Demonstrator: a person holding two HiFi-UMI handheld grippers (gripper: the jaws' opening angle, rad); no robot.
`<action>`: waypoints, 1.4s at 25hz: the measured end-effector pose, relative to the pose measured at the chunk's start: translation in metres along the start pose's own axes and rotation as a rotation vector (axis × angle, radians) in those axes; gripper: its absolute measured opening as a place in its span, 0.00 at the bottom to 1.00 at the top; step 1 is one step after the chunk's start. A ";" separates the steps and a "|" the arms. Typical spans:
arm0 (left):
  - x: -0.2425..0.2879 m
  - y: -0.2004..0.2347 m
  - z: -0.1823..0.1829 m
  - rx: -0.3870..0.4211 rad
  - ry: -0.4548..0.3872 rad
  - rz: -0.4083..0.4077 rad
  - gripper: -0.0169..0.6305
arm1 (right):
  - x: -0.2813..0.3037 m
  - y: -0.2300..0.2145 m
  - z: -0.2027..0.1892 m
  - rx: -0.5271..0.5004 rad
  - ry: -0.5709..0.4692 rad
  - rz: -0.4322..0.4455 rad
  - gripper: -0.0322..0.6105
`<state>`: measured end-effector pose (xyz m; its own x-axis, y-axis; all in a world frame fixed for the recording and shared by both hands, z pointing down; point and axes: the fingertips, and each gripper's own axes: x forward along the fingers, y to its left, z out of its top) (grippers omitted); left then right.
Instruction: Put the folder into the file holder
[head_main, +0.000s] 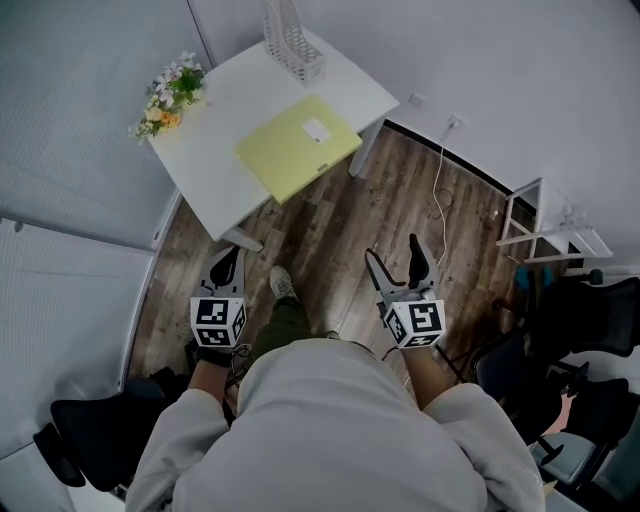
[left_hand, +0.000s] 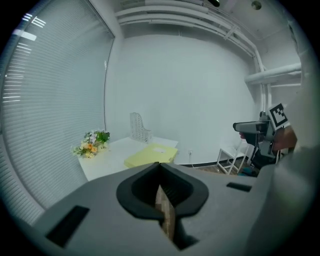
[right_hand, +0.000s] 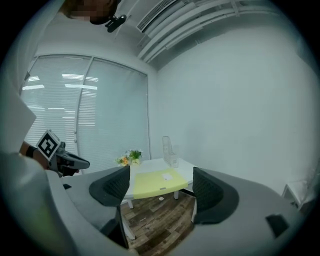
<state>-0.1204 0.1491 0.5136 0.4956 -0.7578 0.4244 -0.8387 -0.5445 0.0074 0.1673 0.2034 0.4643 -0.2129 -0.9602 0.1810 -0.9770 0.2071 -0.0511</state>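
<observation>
Yellow folder (head_main: 298, 147): flat on white table (head_main: 215, 175), file holder (head_main: 293, 45) upright at its 12 o'clock. Left gripper (head_main: 231, 256): jaws together, empty; right gripper (head_main: 394, 255): jaws apart, empty, both well short of the table.

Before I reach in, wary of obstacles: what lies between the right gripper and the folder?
Only wooden floor separates right gripper from folder; head view shows it.

**On and before the table**

The folder (head_main: 298, 147) lies on the table (head_main: 205, 172). The file holder (head_main: 293, 45) stands behind it, and the flowers (head_main: 170, 98) stand at the table's left edge. The left gripper (head_main: 231, 256) and the right gripper (head_main: 393, 251) hang before the table, well apart from it.
</observation>
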 end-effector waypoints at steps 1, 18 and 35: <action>0.010 0.010 0.006 0.000 -0.002 -0.006 0.04 | 0.013 -0.001 0.005 -0.002 0.000 -0.006 0.65; 0.100 0.133 0.048 -0.004 0.000 -0.055 0.04 | 0.170 0.013 0.032 -0.024 0.043 -0.075 0.65; 0.133 0.168 0.074 -0.035 0.035 0.089 0.04 | 0.277 -0.036 -0.019 0.505 0.192 -0.021 0.65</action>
<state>-0.1786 -0.0696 0.5043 0.4114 -0.7891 0.4561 -0.8866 -0.4625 -0.0006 0.1433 -0.0665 0.5352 -0.2380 -0.9017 0.3610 -0.8642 0.0270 -0.5024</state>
